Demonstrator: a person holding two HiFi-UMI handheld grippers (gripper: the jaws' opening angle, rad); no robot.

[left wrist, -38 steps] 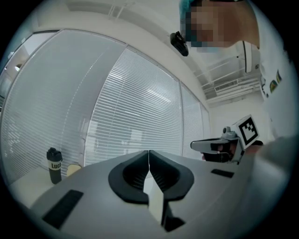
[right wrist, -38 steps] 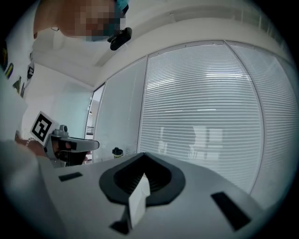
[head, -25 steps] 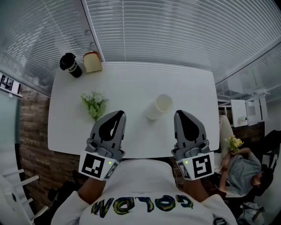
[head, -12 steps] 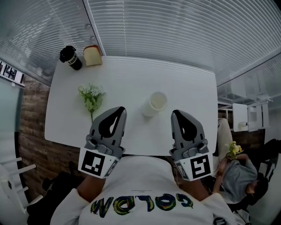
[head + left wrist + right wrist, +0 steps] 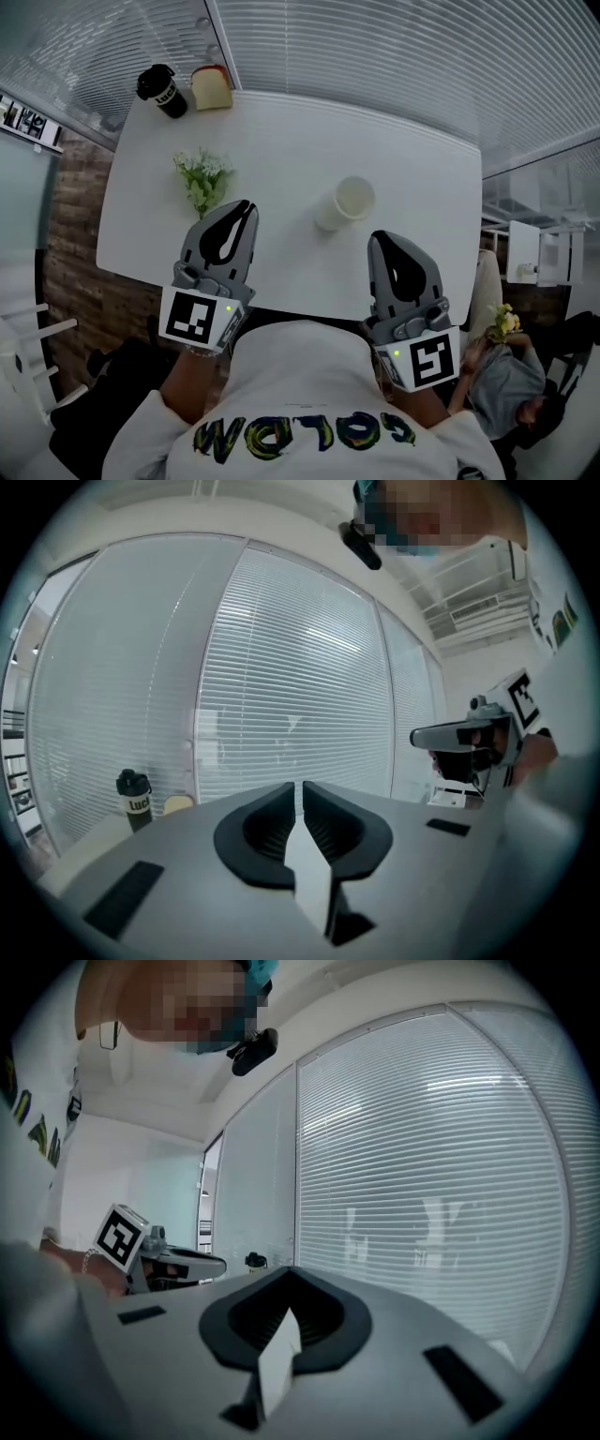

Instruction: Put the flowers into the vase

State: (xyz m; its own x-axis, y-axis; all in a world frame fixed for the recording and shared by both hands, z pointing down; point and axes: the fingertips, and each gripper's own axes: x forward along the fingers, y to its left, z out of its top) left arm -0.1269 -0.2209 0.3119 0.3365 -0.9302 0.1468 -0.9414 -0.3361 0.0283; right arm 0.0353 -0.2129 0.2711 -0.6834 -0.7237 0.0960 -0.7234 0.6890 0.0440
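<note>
A small bunch of white flowers with green leaves (image 5: pixel 203 178) lies on the left part of the white table (image 5: pixel 281 131). The cream vase (image 5: pixel 345 203) stands upright near the table's middle. My left gripper (image 5: pixel 246 204) hovers over the near edge just right of the flowers' stems. Its jaws are opening, a thin slit shows between them (image 5: pixel 300 787), and nothing is in it. My right gripper (image 5: pixel 380 236) hangs right of and nearer than the vase, shut and empty (image 5: pixel 286 1272). Each gripper view shows the other gripper (image 5: pixel 469 735) (image 5: pixel 178 1265) alongside.
A black cup (image 5: pixel 161 89) and a slice of bread (image 5: pixel 212 86) sit at the far left corner by the blinds. A person holding yellow flowers (image 5: pixel 502 323) sits at the lower right beyond the table. A white chair (image 5: pixel 28 347) stands at the lower left.
The head view has swung, so the table sits higher and tilted. My left gripper has shifted left, close beside the flowers. The right gripper keeps its place near the vase.
</note>
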